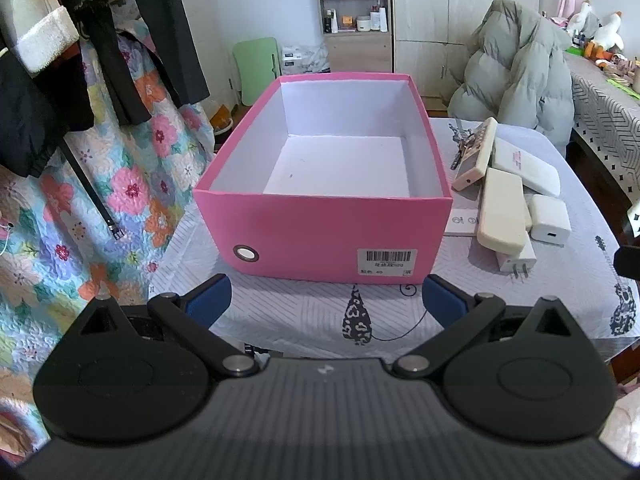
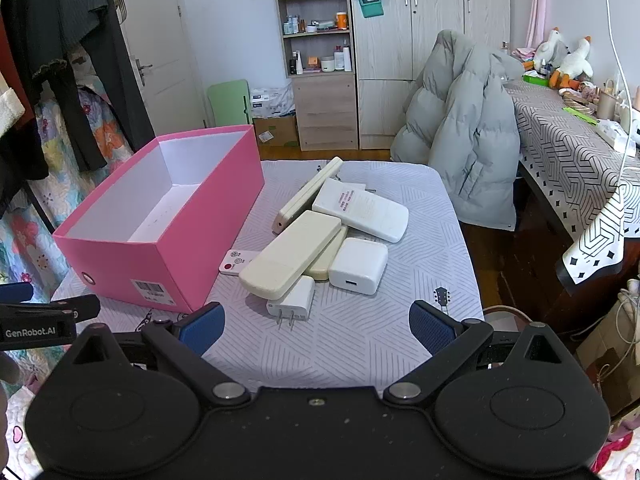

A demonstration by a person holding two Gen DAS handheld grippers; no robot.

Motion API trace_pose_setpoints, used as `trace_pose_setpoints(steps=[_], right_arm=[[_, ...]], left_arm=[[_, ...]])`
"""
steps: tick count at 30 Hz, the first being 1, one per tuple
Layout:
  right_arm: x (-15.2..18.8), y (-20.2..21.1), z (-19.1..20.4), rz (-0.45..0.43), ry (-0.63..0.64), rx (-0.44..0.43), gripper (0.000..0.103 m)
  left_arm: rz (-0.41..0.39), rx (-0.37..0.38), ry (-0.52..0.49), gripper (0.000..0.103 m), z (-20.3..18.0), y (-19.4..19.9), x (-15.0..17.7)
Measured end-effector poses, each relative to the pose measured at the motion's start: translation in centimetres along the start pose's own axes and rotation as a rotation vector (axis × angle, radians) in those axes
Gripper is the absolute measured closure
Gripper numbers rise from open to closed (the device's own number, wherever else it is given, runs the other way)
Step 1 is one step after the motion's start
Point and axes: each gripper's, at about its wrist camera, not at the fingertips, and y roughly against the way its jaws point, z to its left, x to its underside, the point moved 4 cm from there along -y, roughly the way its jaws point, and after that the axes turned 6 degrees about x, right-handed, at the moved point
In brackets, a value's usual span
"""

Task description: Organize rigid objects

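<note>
Pink box (image 1: 324,228) white inside; left gripper (image 1: 326,300), right gripper (image 2: 316,326) both wide, holding nothing.

An open pink box (image 2: 168,256) with a white, empty inside stands on the left. Just right of it lies a heap: cream remote controls (image 2: 290,260), a white power bank (image 2: 362,210), a square charger (image 2: 358,266), a pronged plug adapter (image 2: 292,304) nearest, and a small white remote (image 2: 236,261) against the box.

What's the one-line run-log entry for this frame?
stage: pre-grasp | left gripper: open | right gripper: open | pink cardboard box: empty | pile of white and cream plastic remotes and chargers: on table, beside box
</note>
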Motion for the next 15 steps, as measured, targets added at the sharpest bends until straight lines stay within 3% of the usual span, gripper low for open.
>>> trace_pose_setpoints(steps=[15], right_arm=[[0.13, -0.10, -0.07, 0.002, -0.006, 0.004, 0.003]], left_arm=[[-0.010, -0.006, 0.007, 0.000, 0.20, 0.10, 0.01]])
